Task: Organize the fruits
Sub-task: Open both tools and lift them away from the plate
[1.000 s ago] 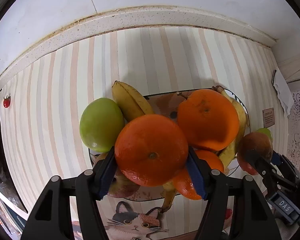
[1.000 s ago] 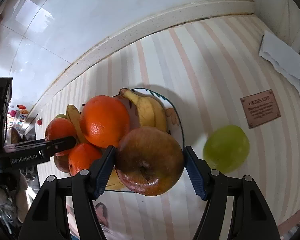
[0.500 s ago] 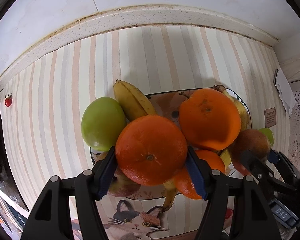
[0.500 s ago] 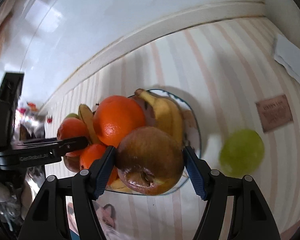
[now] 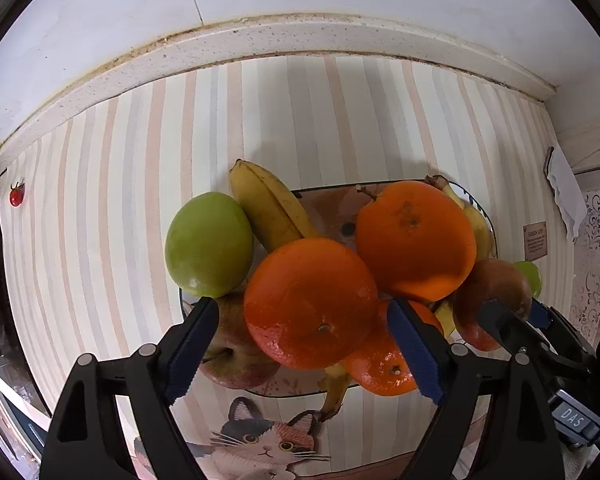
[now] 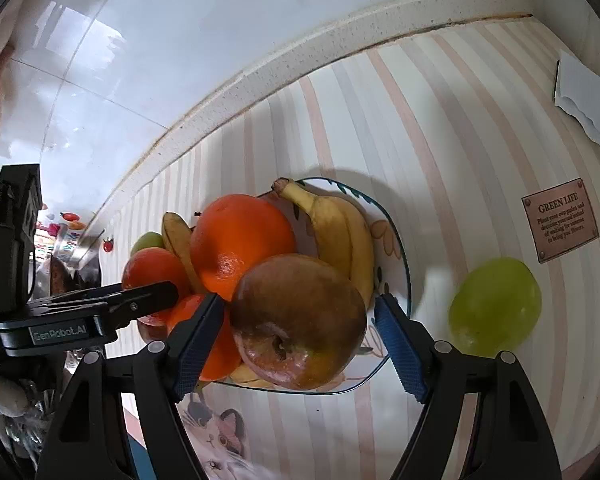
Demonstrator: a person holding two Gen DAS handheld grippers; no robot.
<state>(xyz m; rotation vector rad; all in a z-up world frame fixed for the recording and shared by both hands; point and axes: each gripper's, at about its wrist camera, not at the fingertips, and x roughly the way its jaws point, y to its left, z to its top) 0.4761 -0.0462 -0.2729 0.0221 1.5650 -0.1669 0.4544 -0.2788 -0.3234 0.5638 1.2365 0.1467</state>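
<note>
Left tongs [image 5: 302, 346]: jaws just opened, released astride the orange [image 5: 312, 304] atop the plate [image 5: 489, 220] pile. Right tongs [image 6: 300, 344]: likewise opened, clear of the brown apple [image 6: 300, 320] at the plate's rim. Risk: either fruit may roll onto the tabletop [image 5: 300, 120], since both perch unsupported.

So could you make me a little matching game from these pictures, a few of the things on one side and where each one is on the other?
Things:
1. brown-red apple
2. loose green fruit
3. pair of bananas
4. Green Life plaque

Places:
A. on the striped cloth, outside the plate, right of it
B. between the open pads of the right tool, at the plate's near edge
C. flat on the cloth, beyond the loose green fruit
D. along the plate's far right rim

Pairs: 1-B, 2-A, 3-D, 4-C
</note>
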